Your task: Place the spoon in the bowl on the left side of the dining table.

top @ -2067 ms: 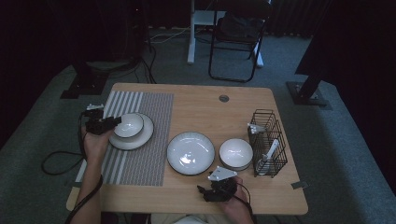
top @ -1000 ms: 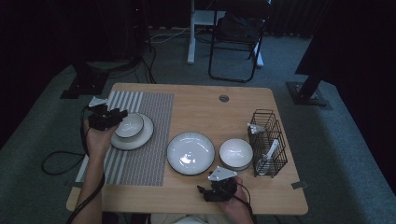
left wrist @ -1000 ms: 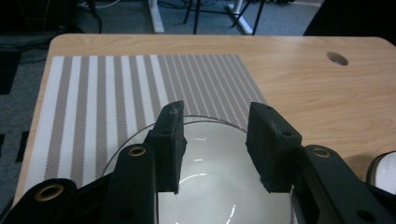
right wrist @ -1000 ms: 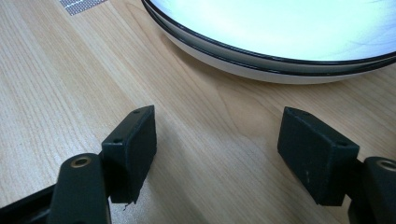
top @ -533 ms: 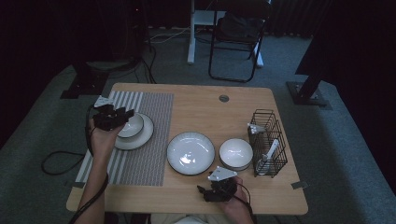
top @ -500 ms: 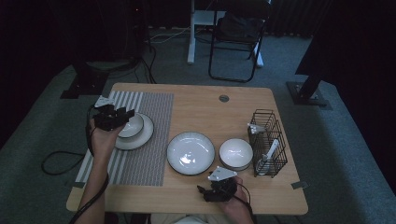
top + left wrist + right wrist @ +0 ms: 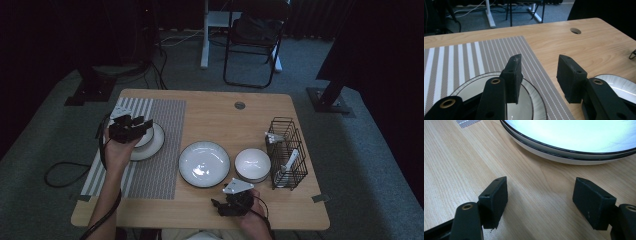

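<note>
High view, near edge of the table point(image 7: 300, 210): the right gripper point(image 7: 231, 204) rests low on the wood, jaws apart with nothing between them, just short of the large plate point(image 7: 204, 163). Beside that plate, toward the right edge, sits a small bowl point(image 7: 252, 164), then a wire rack point(image 7: 286, 152). Farther back on the striped mat point(image 7: 165, 150) at the left edge, the left gripper point(image 7: 142, 125) hovers over the small bowl on its plate point(image 7: 156, 142), its jaws having just been opening, empty.

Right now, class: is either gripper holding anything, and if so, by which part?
Nothing is held. The left gripper hangs above the small bowl on its plate, jaws just opened and empty. The right gripper is open over the bare table.
</note>
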The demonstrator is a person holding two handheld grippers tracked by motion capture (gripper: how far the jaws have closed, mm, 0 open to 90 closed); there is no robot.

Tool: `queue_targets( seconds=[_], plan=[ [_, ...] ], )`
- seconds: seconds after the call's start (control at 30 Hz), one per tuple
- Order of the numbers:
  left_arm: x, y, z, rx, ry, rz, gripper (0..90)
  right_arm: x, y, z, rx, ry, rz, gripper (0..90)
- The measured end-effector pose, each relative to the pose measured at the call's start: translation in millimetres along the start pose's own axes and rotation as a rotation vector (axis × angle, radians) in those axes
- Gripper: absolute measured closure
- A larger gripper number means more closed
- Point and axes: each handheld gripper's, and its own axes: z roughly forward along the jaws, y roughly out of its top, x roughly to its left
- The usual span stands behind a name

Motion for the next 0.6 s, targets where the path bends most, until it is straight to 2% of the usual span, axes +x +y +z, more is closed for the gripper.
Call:
queue_targets(
  seconds=[0.6],
  plan=[
    [-15.7,-16.3,-0.4,0.024,-0.028,0.024,55.4,-0.1,0.1,0.1,0.000,0.001,0.002,27.8]
  ],
)
